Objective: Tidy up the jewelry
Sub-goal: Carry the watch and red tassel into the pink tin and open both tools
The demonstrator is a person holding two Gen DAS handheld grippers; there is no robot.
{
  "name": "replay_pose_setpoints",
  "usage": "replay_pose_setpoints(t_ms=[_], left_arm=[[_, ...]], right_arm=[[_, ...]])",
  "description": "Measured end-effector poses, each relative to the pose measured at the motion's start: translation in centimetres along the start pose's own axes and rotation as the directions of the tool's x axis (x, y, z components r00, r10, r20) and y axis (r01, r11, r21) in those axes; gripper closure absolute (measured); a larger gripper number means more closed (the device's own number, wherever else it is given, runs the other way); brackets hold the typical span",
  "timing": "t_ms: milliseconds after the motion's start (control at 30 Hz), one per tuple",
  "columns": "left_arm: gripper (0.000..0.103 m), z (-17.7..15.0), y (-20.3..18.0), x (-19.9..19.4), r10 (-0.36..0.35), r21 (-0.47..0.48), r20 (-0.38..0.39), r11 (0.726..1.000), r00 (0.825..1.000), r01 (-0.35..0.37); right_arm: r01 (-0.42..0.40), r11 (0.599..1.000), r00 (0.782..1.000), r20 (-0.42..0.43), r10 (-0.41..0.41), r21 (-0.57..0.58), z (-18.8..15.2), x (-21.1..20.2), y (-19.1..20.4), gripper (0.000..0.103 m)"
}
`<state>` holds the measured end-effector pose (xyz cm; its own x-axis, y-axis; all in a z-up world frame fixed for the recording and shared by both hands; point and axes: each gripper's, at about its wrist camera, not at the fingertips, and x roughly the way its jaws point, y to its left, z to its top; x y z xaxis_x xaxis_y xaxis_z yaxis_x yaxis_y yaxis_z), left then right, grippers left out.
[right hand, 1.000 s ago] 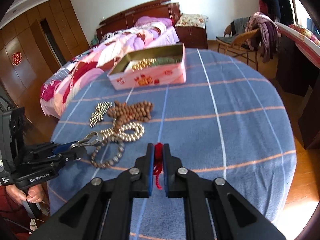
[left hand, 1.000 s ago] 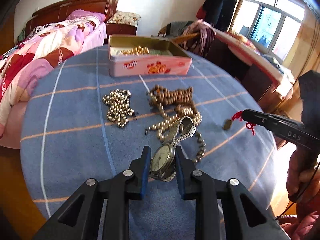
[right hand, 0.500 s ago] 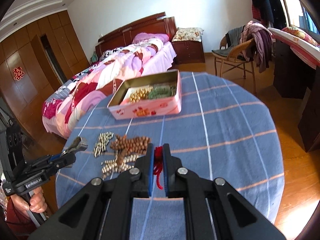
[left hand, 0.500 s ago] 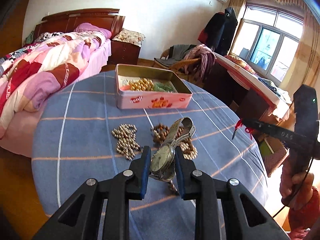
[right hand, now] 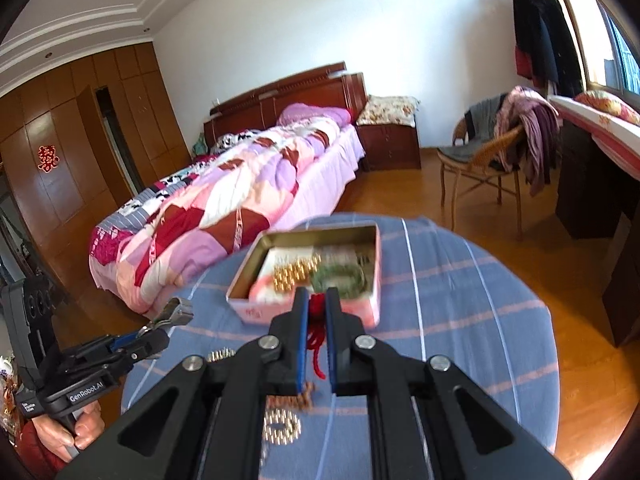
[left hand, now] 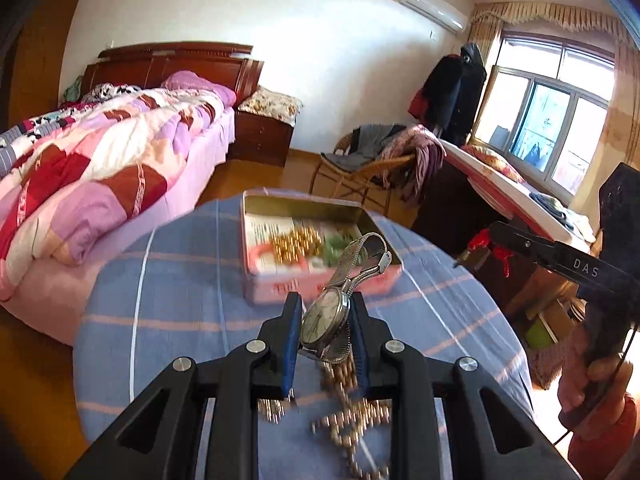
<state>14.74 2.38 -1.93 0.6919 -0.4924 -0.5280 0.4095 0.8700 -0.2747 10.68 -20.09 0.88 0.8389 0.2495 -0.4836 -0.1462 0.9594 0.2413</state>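
While both tools hang raised over the round table (left hand: 160,292) with its blue striped cloth, each carries one item. Left gripper (left hand: 325,322): its blue-padded fingers (left hand: 291,332) are drawn in to a narrow gap and clamped on the case of a silver wristwatch (left hand: 324,320), dial tilted toward the left finger. The mesh strap (left hand: 360,256) loops upward and forward, clear of the table, in front of the pink tin box (left hand: 280,288). The box stands open on the far side of the table and contains gold beads (left hand: 296,242) and a green bracelet (right hand: 338,276). Right gripper (right hand: 318,312): its fingers are nearly together, pinching a red cord (right hand: 316,340) that hangs down between the pads; in the left wrist view a small dark pendant (left hand: 466,258) dangles below the tip. Loose bead strands (left hand: 352,420) lie on the cloth beneath both tools, blurred.
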Motion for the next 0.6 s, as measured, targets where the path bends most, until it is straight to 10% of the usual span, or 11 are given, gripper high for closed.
replay_pose_setpoints(t_ms=[600], left_arm=[[0.080,6.1,1.8,9.9,0.050,-0.016,0.017,0.999,0.999,-0.049]], right_arm=[[-0.012,0.999,1.000,-0.010,0.013,0.043,4.8,10.4,-1.5,0.092]])
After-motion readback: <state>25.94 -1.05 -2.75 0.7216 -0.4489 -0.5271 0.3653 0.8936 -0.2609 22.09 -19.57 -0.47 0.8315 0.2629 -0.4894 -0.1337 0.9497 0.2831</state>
